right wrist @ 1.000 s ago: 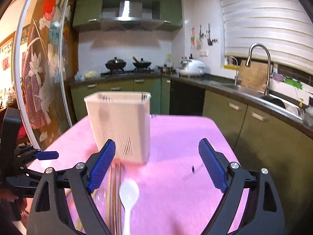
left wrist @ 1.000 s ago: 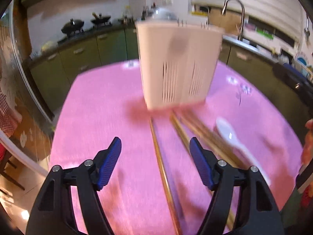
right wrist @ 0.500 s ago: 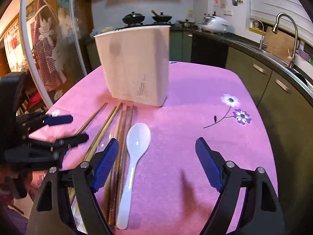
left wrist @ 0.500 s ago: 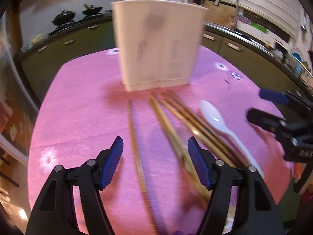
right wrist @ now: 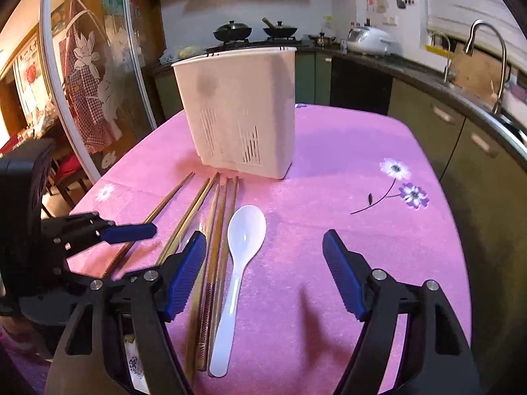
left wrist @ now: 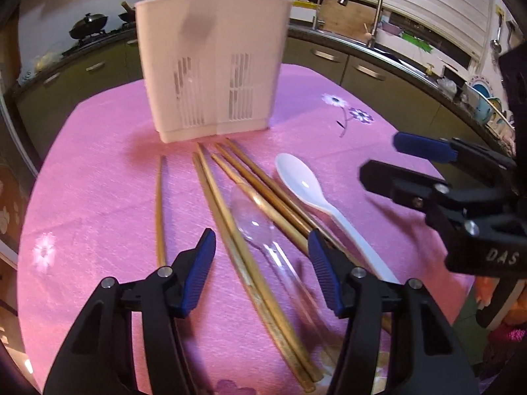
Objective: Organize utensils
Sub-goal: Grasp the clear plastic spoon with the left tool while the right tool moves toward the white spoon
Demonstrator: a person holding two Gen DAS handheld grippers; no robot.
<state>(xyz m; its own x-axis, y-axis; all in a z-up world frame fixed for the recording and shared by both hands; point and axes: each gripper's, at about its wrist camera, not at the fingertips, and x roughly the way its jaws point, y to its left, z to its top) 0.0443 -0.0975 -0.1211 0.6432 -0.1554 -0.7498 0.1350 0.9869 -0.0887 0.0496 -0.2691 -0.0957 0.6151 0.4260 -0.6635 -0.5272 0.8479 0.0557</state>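
A white slotted utensil holder stands upright on the pink tablecloth. In front of it lie several golden-brown chopsticks, a clear plastic spoon and a white plastic spoon. My left gripper is open and empty, low over the clear spoon and chopsticks. My right gripper is open and empty, low over the white spoon's handle; it also shows at the right of the left wrist view.
The pink cloth covers a table with flower prints near its right edge. Green kitchen cabinets, a stove with pots and a sink with a faucet stand behind. A glass partition is at the left.
Both grippers have tilted down and dropped closer to the table, so the chopsticks and spoons now lie between the fingers. Both stay open. The utensils have not moved.
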